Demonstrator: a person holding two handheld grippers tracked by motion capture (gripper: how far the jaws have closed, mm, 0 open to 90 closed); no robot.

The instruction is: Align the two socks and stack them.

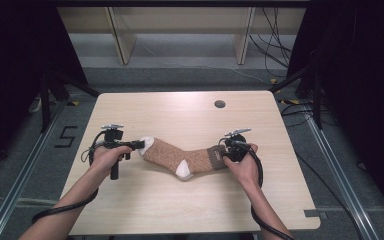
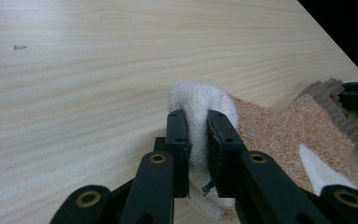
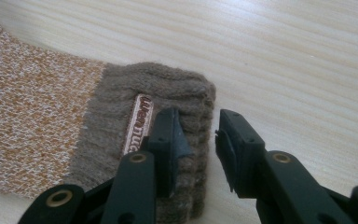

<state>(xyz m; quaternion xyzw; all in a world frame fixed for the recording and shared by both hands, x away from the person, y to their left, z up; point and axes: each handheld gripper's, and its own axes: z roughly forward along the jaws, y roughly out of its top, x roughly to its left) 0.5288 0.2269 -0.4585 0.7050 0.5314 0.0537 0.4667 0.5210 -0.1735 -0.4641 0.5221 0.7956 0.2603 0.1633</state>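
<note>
A brown speckled sock [image 1: 180,155] with a white toe, a white heel patch and a grey-brown ribbed cuff lies flat across the middle of the wooden table [image 1: 190,115]. My left gripper [image 1: 141,145] lies level at the sock's left end. In the left gripper view its jaws [image 2: 198,126] are shut on the bunched white toe [image 2: 200,100]. My right gripper [image 1: 226,152] is at the cuff end. In the right gripper view it [image 3: 198,126] stands open: one jaw rests over the labelled cuff [image 3: 121,93], the other over bare wood just past the cuff's edge.
A round cable hole [image 1: 219,104] sits near the table's far edge. Beyond the table are wooden frame legs [image 1: 122,40] and loose cables [image 1: 275,45] on the floor. Dark curtains flank both sides. Bare tabletop surrounds the sock.
</note>
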